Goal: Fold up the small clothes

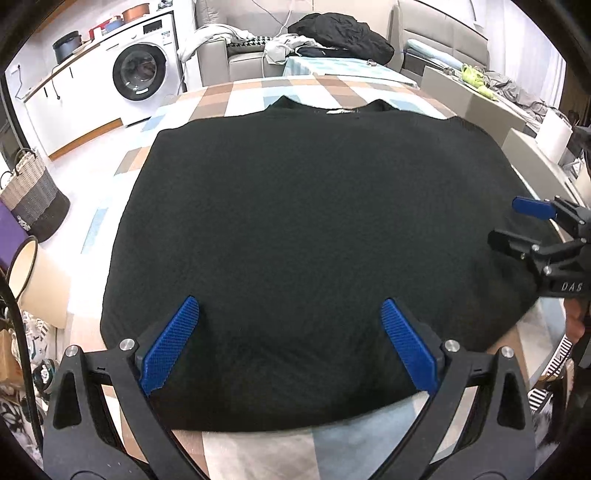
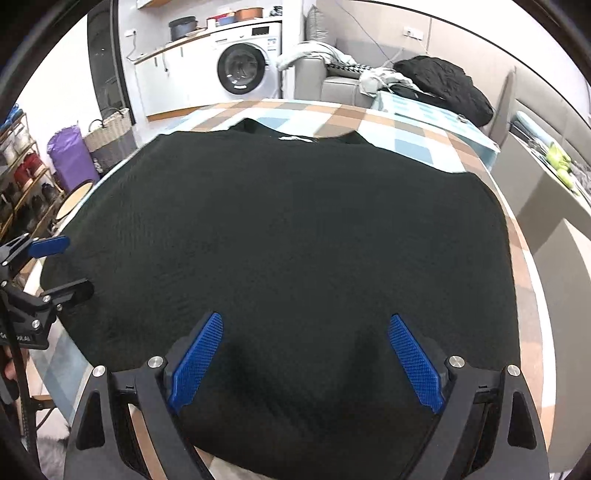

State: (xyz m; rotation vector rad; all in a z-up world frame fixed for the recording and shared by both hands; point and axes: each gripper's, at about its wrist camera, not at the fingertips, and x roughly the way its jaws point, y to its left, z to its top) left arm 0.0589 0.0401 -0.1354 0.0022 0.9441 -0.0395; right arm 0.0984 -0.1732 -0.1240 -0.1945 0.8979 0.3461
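Observation:
A black knitted top (image 1: pixel 295 221) lies flat on the checked tablecloth (image 1: pixel 258 88), collar and white label (image 1: pixel 341 111) at the far side. My left gripper (image 1: pixel 290 306) is open, hovering over the near hem with nothing between its blue pads. The right gripper (image 1: pixel 513 221) shows at the right edge of the left wrist view, open, over the garment's right side. In the right wrist view the same top (image 2: pixel 295 240) fills the frame and my right gripper (image 2: pixel 306 321) stands open above its near hem. The left gripper (image 2: pixel 70 266) appears at the far left there, open.
Beyond the table stand a washing machine (image 1: pixel 142 70), a grey sofa (image 1: pixel 243 55) piled with a black jacket (image 1: pixel 343 33), and a side table (image 1: pixel 472 99). A woven basket (image 1: pixel 31 195) and a round stool (image 1: pixel 26 266) stand on the floor at left. A shoe rack (image 2: pixel 22 184) is at left.

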